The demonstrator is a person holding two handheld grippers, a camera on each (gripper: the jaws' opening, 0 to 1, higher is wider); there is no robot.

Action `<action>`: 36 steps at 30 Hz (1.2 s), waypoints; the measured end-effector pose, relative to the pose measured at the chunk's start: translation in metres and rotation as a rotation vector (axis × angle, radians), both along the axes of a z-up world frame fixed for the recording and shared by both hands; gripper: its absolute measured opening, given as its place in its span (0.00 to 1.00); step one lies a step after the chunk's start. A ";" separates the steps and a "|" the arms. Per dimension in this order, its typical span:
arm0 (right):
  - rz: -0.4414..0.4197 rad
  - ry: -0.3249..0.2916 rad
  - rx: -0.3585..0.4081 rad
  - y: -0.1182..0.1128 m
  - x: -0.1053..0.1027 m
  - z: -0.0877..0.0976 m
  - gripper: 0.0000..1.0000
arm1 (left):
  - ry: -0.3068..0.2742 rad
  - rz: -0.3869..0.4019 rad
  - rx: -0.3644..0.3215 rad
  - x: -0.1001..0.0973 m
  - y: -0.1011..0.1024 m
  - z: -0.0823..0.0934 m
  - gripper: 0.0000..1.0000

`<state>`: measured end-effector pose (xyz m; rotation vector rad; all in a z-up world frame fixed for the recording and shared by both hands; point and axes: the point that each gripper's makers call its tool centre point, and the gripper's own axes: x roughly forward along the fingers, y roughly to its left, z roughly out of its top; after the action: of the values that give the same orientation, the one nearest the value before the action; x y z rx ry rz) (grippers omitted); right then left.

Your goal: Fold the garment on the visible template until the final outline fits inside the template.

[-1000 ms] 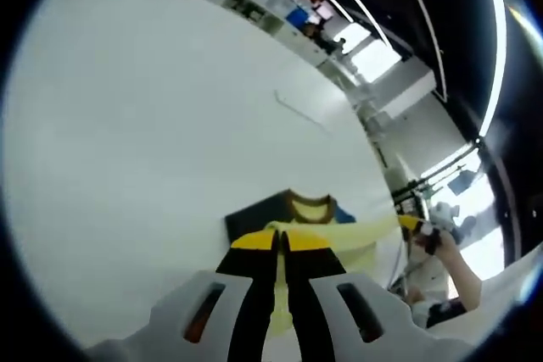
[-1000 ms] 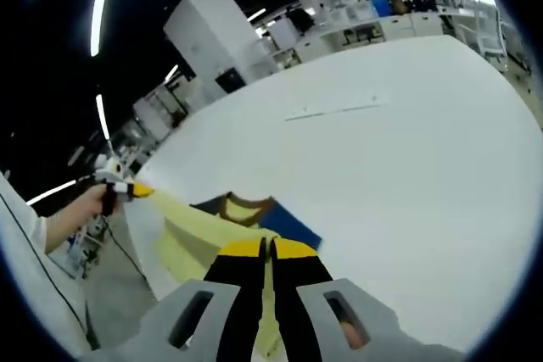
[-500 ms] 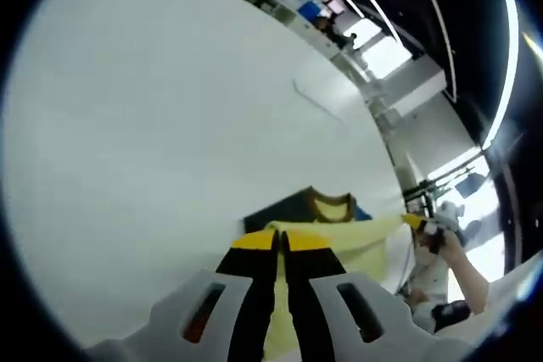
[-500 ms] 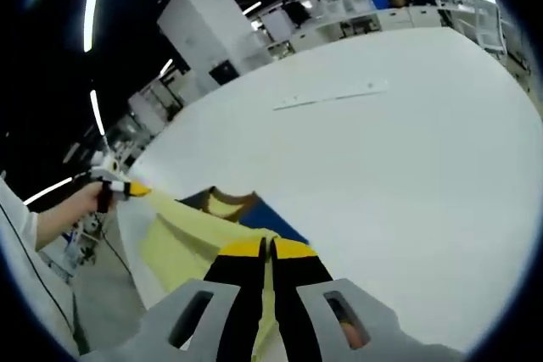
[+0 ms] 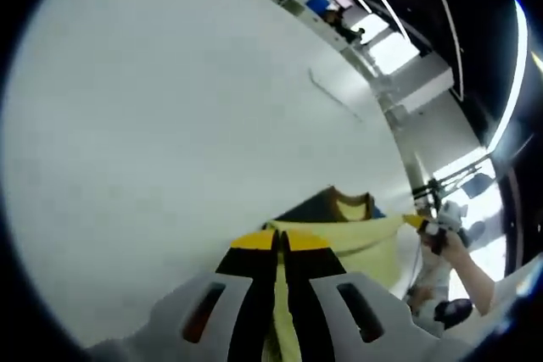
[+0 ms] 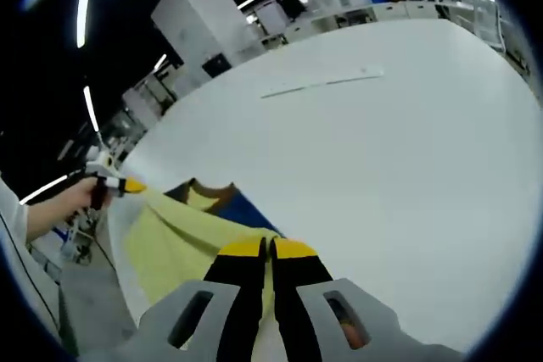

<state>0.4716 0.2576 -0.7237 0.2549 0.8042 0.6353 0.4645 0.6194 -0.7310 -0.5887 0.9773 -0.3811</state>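
A pale yellow garment (image 5: 356, 239) with a brown collar (image 5: 349, 201) and dark blue parts hangs stretched between both grippers over a white table (image 5: 170, 108). My left gripper (image 5: 281, 239) is shut on one edge of it. In the left gripper view the right gripper (image 5: 422, 223) shows at the far right, held in a hand, shut on the other end. In the right gripper view my right gripper (image 6: 270, 247) pinches the yellow garment (image 6: 174, 235), and the left gripper (image 6: 119, 184) holds the far corner at the left. The collar (image 6: 208, 191) lies toward the table.
A thin pale template line (image 6: 321, 84) is marked on the white table (image 6: 407, 167) farther out, seen too as a template line (image 5: 333, 95) in the left gripper view. Shelves and desks (image 6: 356, 6) stand beyond the table's far edge. A person's sleeve (image 6: 13, 226) is at the left.
Both views have shifted as the hands moved. The stretched garment now sits lower and nearer the table edge, and more yellow cloth shows in the right gripper view.
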 end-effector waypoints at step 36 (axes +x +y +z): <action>0.022 0.028 -0.077 -0.006 0.009 -0.039 0.03 | 0.047 -0.023 0.029 -0.001 -0.002 -0.028 0.00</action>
<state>0.4806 0.2518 -0.7628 0.1851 0.8581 0.6215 0.4639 0.6171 -0.7585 -0.5630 1.0338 -0.3739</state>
